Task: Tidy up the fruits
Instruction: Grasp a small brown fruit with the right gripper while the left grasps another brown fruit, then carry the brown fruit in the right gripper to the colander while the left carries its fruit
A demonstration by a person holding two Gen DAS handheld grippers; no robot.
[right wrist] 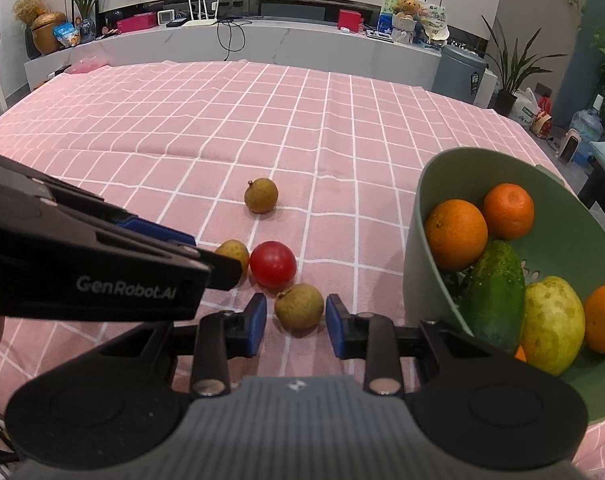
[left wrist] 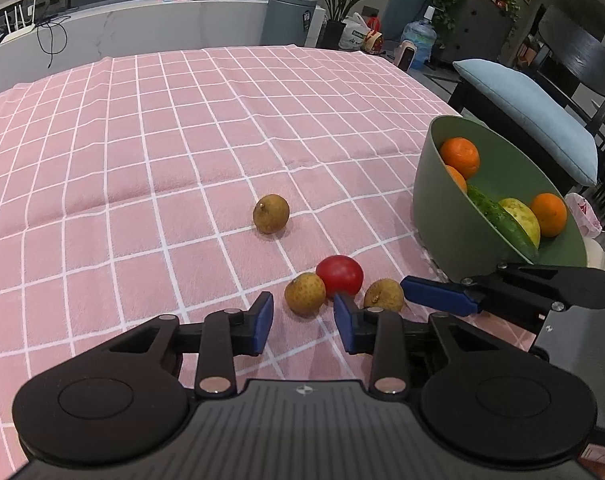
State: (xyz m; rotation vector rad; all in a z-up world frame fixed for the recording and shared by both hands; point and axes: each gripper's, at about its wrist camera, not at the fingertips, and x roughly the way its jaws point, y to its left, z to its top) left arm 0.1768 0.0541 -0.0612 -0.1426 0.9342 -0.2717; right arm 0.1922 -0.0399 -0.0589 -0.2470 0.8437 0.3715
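Note:
Three brown longans and a red tomato (left wrist: 339, 275) lie on the pink checked cloth. My left gripper (left wrist: 303, 322) is open, its fingers on either side of the left longan (left wrist: 304, 293), just short of it. My right gripper (right wrist: 296, 324) is open around the right longan (right wrist: 299, 311), which also shows in the left wrist view (left wrist: 384, 295). The third longan (left wrist: 271, 213) lies farther off alone. A green bowl (right wrist: 416, 240) at the right holds oranges (right wrist: 456, 234), a cucumber (right wrist: 492, 290) and a yellow-green guava (right wrist: 552, 322).
The right gripper's arm (left wrist: 542, 286) reaches in at the right of the left wrist view, close to the bowl (left wrist: 434, 208). The left gripper's body (right wrist: 90, 268) fills the left of the right wrist view. A chair with a blue cushion (left wrist: 530, 116) stands beyond the table's right edge.

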